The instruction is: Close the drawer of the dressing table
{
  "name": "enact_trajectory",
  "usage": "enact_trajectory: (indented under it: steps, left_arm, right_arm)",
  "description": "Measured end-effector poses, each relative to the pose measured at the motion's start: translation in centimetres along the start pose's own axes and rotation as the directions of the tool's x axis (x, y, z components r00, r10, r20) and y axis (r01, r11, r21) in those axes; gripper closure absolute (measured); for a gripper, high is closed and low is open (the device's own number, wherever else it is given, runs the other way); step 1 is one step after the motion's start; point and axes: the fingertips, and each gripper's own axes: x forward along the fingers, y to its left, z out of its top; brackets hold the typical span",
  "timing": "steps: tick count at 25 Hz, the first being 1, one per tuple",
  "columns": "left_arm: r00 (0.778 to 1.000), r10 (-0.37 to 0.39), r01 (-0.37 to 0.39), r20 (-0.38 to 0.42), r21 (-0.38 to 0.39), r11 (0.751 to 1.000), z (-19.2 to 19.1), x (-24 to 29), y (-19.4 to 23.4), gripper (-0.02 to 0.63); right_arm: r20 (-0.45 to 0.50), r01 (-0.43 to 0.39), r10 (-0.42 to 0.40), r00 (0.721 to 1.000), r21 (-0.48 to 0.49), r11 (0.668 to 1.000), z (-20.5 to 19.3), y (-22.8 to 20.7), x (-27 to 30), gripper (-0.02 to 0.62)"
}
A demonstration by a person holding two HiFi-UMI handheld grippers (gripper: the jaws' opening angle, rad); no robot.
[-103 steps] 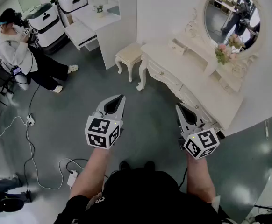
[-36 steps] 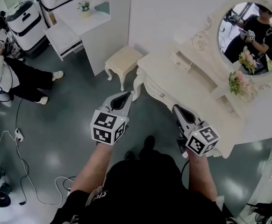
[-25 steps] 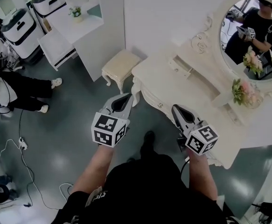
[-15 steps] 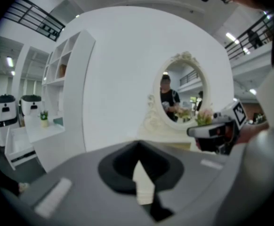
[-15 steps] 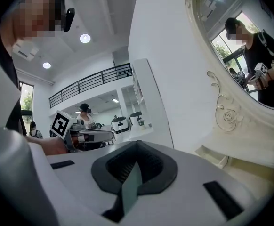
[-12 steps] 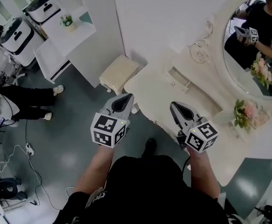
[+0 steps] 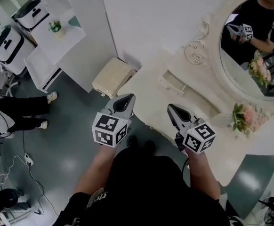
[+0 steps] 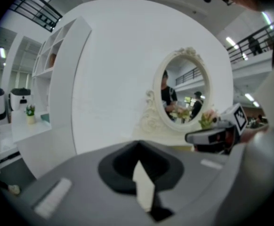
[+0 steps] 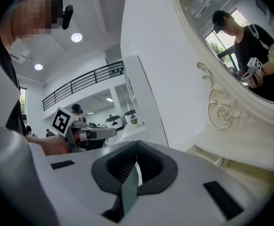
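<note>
The left tongs (image 7: 125, 99) and right tongs (image 7: 171, 108) each have their jaws together and hold nothing. They sit side by side over the front edge of the desk (image 7: 149, 92). The small drawer (image 7: 173, 83) stands pulled out just ahead of the right tongs, not touching them, below the oval mirror (image 7: 254, 41).
</note>
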Motion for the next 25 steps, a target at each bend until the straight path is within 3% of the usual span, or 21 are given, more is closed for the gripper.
enact_trajectory:
  steps: [7,14,20,25]
  left_arm:
    - [0.995,-0.102,0.102,-0.017,0.010,0.995,0.4,3.3,1.3,0.597]
    - [0.973,-0.225,0.227,-0.056,0.037,0.973,-0.5,6.1,0.5,0.597]
    - [0.950,-0.291,0.296,-0.108,0.031,0.955,-2.5,9.4,-0.7,0.592]
    - [0.938,-0.319,0.315,-0.136,-0.049,0.948,-4.1,12.7,-1.8,0.560]
  right_arm:
    - [-0.010,0.097,-0.097,0.995,-0.002,0.995,1.1,-1.0,1.4,0.600]
    - [-0.014,0.212,-0.211,0.977,0.025,0.977,0.8,-2.2,2.2,0.600]
    - [-0.033,0.248,-0.246,0.969,0.059,0.967,-0.2,-4.4,2.3,0.600]
    - [-0.056,0.243,-0.239,0.969,0.089,0.966,-0.9,-6.5,2.5,0.600]
